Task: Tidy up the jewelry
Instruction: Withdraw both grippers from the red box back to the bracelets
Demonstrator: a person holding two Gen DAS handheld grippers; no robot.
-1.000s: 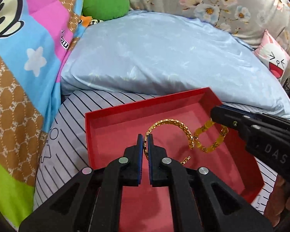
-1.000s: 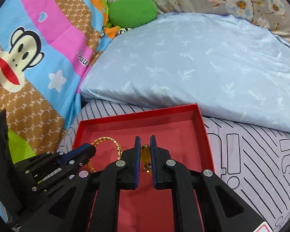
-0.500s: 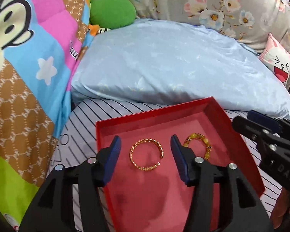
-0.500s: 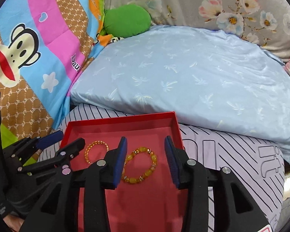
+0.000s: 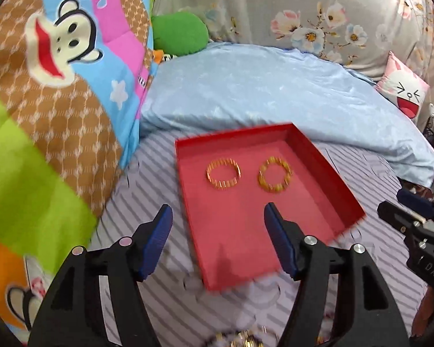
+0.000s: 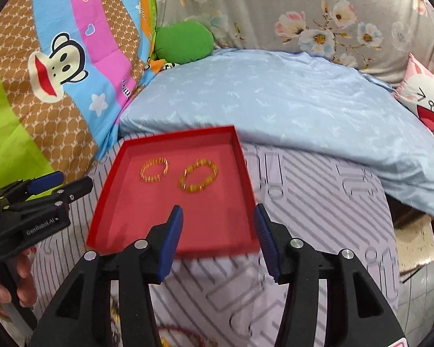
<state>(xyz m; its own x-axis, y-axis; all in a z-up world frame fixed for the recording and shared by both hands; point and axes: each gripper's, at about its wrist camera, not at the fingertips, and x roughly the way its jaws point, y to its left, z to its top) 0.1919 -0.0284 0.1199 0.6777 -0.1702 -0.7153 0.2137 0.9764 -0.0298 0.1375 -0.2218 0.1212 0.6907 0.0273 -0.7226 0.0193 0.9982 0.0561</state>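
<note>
A red tray lies on the striped bed sheet. In it lie a gold chain bracelet on the left and a yellow bead bracelet on the right, side by side and apart. My left gripper is open and empty, raised above the tray's near left corner; it also shows in the right wrist view. My right gripper is open and empty above the tray's near edge; it also shows in the left wrist view.
More jewelry lies blurred on the sheet at the bottom edge of the left wrist view and of the right wrist view. A light blue pillow lies behind the tray, a cartoon quilt to the left, a green cushion behind.
Both grippers opened, let go of the two bracelets in the tray, and pulled back and up away from it.
</note>
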